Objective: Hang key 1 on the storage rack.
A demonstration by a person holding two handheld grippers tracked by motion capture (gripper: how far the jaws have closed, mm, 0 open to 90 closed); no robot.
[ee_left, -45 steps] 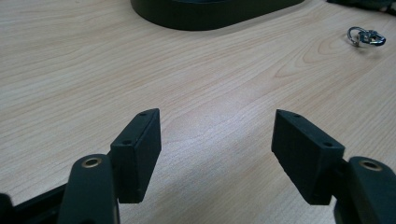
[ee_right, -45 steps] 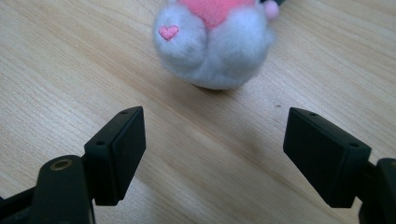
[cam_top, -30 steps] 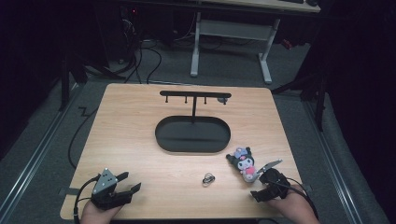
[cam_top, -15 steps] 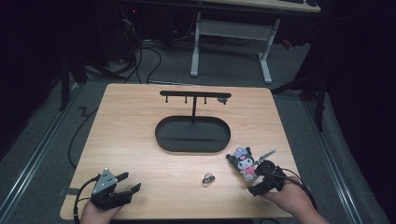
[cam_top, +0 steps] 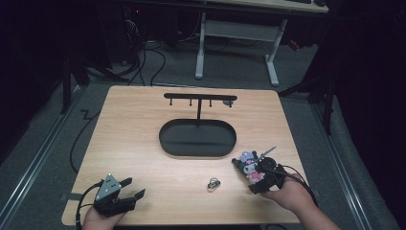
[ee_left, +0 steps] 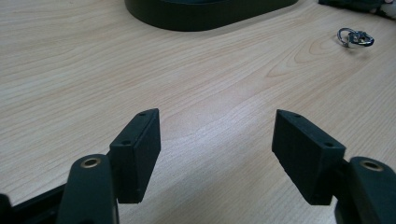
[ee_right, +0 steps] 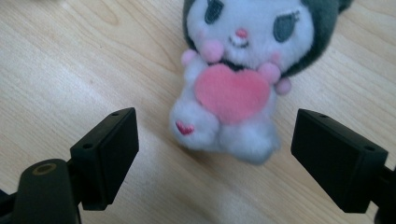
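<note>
- Right gripper (ee_right: pixel 215 154) right at the plush toy (ee_right: pixel 243 70), fingers (ee_right: pixel 109 151) just been opening, spread wide, not pressing on it.
- Plush toy flat on the bench (cam_top: pixel 143 143), front right, beside the black oval tray (cam_top: pixel 197 139).
- Left gripper (ee_left: pixel 215 154) low at front left, fingers apart, nothing between.
- Small metal ring (cam_top: pixel 213 183) loose mid-bench.

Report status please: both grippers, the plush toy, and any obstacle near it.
Right gripper open, jaws just widened, astride plush toy, not pressing. Left gripper open, nothing between jaws. Toy lies on table. Key ring alongside, not blocking.
</note>
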